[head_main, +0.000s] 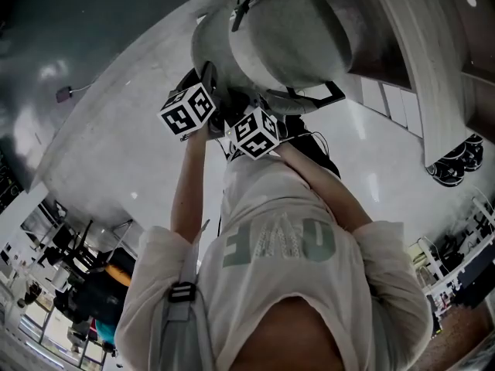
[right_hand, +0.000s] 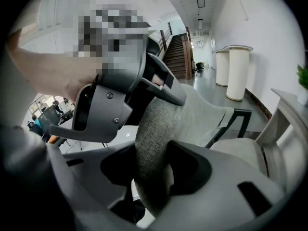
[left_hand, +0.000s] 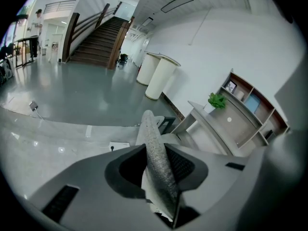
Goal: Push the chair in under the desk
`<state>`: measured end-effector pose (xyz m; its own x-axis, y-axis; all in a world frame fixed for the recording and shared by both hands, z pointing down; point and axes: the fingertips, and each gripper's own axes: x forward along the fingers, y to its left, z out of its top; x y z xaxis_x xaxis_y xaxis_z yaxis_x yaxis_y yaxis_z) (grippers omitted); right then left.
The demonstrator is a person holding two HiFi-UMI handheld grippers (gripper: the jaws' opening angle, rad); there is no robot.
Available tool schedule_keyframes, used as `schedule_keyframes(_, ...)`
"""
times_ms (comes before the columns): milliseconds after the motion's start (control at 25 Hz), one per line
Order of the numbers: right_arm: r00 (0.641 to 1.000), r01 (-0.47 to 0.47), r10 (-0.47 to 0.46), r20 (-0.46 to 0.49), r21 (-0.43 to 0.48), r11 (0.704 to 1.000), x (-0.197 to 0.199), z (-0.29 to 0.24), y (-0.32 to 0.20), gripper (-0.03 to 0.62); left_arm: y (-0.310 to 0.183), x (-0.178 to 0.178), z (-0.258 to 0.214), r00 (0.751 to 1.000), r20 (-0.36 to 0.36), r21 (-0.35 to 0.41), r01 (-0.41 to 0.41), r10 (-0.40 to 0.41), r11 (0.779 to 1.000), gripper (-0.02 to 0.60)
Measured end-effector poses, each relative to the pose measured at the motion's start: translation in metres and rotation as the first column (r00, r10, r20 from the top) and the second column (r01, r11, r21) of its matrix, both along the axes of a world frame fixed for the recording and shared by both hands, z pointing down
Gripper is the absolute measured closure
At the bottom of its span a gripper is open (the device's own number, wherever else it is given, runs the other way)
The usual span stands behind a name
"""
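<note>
Beyond your outstretched arms, at the far side of the head view, the chair (head_main: pixel 286 37) shows a rounded backrest in speckled grey fabric, standing just beside the pale curved desk (head_main: pixel 116 153) on its left. Your left tongs (left_hand: pixel 156 165) are pinched narrow on the thin top rim of that backrest. Your right tongs (right_hand: pixel 151 170) clamp a thicker, rolled stretch of the same rim, set wider. A black armrest (right_hand: pixel 243 111) shows past it.

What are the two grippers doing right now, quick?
Left gripper: closed on the thin edge of the grey fabric chair backrest.
Right gripper: closed on the same backrest, at a thicker part.
</note>
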<state>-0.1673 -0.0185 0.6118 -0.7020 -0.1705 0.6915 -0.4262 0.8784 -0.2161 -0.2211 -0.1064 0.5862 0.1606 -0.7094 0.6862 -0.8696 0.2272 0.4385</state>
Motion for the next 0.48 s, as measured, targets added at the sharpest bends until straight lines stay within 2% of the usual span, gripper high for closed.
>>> schedule_keyframes(280, 0.999, -0.046, 0.046, -0.003, 0.009, 0.999, 0.021, 0.001, -0.025, 0.43, -0.026, 0.024, 0.001, 0.998, 0.002, -0.002, -0.063, 0.063, 0.998, 0.46)
schedule_keyframes(480, 0.998, -0.067, 0.068, -0.008, 0.017, 0.998, 0.031, 0.001, -0.045, 0.433, -0.046, 0.034, 0.0, 0.997, -0.01, 0.01, -0.074, 0.074, 0.997, 0.457)
